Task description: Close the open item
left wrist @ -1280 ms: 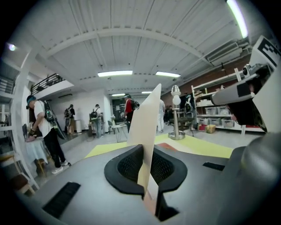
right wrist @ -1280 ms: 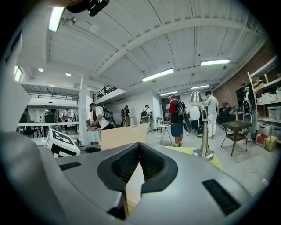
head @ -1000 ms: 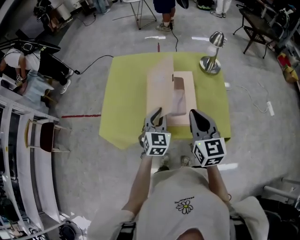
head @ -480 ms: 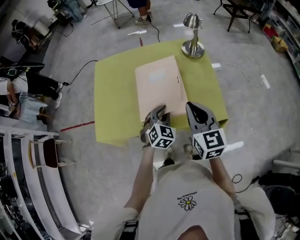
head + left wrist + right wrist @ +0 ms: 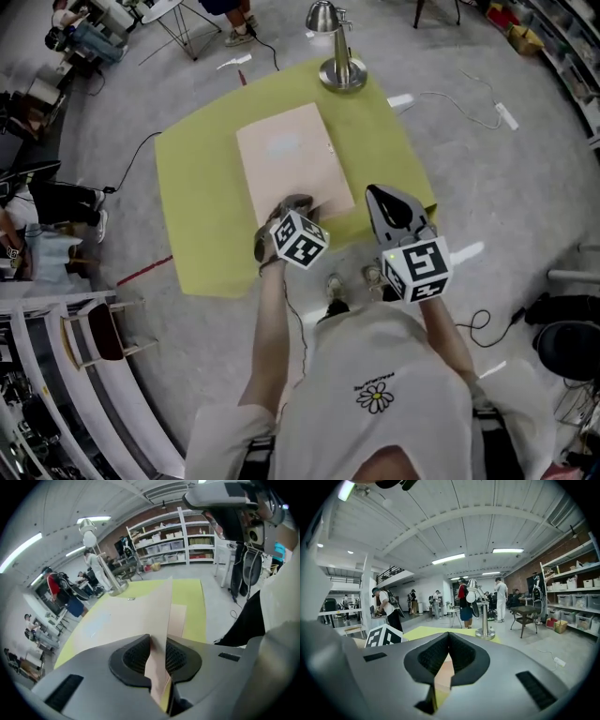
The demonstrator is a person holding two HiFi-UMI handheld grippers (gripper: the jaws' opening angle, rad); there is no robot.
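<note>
A flat beige folder-like case (image 5: pixel 291 159) lies on the yellow-green table (image 5: pixel 202 206). In the head view its cover lies down over the base. My left gripper (image 5: pixel 292 203) is at the case's near edge. In the left gripper view, the thin cover (image 5: pixel 136 616) runs between the left gripper's (image 5: pixel 158 644) pads, its near corner slightly above the lower layer (image 5: pixel 177 620). The jaws are opening while the pads still touch the sheet. My right gripper (image 5: pixel 386 202) hovers shut and empty at the table's near right edge; in its own view the right gripper's (image 5: pixel 449 637) pads meet.
A silver desk lamp (image 5: pixel 336 56) stands at the table's far edge, also seen as a lamp (image 5: pixel 484 616) ahead of the right gripper. Cables and a power strip (image 5: pixel 506 115) lie on the floor. People and shelving surround the table.
The case's cover went from standing upright to lying down over the base, with my left gripper following it. The right gripper stayed shut beside it.
</note>
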